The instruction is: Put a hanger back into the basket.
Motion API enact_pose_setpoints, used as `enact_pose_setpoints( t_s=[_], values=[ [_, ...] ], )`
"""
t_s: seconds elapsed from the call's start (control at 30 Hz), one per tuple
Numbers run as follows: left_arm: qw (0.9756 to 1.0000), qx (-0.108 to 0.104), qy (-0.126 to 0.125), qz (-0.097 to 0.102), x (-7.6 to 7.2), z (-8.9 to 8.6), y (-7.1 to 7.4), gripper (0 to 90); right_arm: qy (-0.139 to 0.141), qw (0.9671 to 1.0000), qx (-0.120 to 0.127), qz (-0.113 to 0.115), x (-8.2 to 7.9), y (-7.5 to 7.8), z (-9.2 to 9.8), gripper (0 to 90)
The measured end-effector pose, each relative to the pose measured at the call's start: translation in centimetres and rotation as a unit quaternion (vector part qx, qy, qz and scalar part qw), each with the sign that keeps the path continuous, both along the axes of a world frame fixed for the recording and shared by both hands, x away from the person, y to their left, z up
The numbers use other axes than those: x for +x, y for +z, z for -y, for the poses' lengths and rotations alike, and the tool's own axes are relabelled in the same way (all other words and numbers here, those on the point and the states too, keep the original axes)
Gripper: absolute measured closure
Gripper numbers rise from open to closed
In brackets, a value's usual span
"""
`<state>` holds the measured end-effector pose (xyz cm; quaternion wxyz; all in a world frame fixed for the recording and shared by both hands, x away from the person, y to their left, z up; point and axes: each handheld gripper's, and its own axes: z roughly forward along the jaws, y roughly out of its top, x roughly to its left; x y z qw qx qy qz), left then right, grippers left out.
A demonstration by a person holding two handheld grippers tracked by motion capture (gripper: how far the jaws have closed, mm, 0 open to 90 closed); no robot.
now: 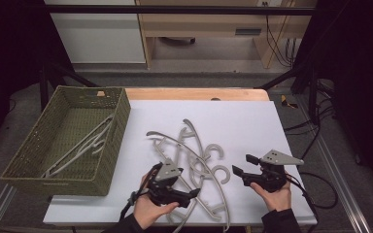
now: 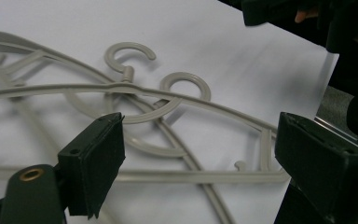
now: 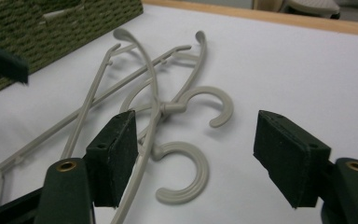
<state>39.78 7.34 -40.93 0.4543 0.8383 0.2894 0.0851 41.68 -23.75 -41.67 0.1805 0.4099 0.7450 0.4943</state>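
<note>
Grey hangers tangled on table

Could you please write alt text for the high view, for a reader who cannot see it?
A tangle of grey hangers lies on a white table, with the open left gripper and right gripper on either side. A green basket at left holds another hanger.

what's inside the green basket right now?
The green basket holds grey plastic hangers, lying diagonally on its floor; it looks like one or two, overlapping. The near wall hides the front strip of the floor, so anything there can't be seen.
</note>
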Motion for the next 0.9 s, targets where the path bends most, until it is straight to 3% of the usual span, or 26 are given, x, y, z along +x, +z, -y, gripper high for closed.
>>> enact_pose_setpoints(
  t_s=[0.13,0.4,0.73,0.9],
  values=[
    [0.9997,0.009,-0.001,-0.022,0.5,2.6,-1.3,16.1,-0.019,0.9998,0.009,0.007,0.1,0.5,0.8,22.5],
    [0.9985,0.022,0.015,-0.049,1.4,6.4,-3.6,18.5,-0.032,0.9994,0.008,0.013,0.0,0.9,1.5,18.2],
    [0.9953,0.047,0.054,-0.065,2.4,8.7,-5.4,24.6,-0.037,0.9992,0.006,0.012,-0.1,0.9,1.6,17.0],
    [0.9948,0.043,0.060,-0.071,2.9,9.3,-6.0,25.4,-0.039,0.9991,0.005,0.011,-0.1,0.9,1.7,16.8]
  ],
)
